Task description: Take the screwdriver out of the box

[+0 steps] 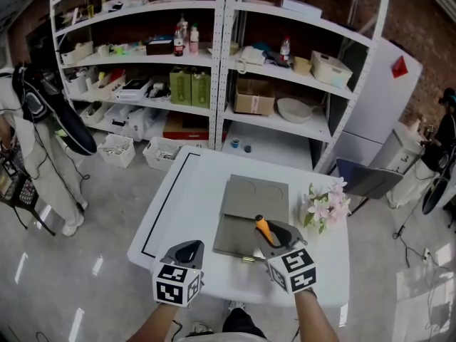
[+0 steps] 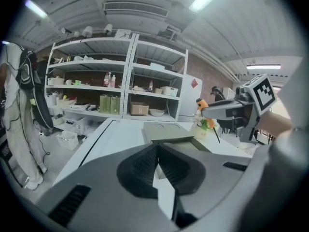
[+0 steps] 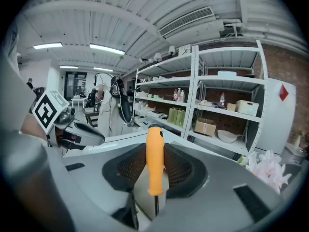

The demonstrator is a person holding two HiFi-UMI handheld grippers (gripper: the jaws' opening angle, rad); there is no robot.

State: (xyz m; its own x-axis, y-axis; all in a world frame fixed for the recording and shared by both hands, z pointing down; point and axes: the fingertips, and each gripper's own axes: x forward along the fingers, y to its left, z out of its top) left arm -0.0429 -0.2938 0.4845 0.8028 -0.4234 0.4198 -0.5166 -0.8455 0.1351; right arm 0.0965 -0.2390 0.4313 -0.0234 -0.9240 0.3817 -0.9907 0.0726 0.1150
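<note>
The screwdriver (image 1: 263,229) has an orange handle (image 3: 155,159) and a thin dark shaft. My right gripper (image 1: 273,232) is shut on the handle and holds it in the air above the near edge of the grey box (image 1: 253,212). In the left gripper view the screwdriver (image 2: 202,103) hangs shaft-down from the right gripper (image 2: 227,109), above the box (image 2: 169,134). The box lies open on the white table (image 1: 185,198), its lid folded flat behind it. My left gripper (image 1: 189,249) hovers at the box's near left, jaws shut on nothing (image 2: 157,156).
A small bunch of pink and white flowers (image 1: 325,206) stands just right of the box. Metal shelves (image 1: 221,55) with bottles, boxes and bins rise behind the table. A person (image 1: 28,134) stands at the far left. A black line (image 1: 165,198) runs along the table's left side.
</note>
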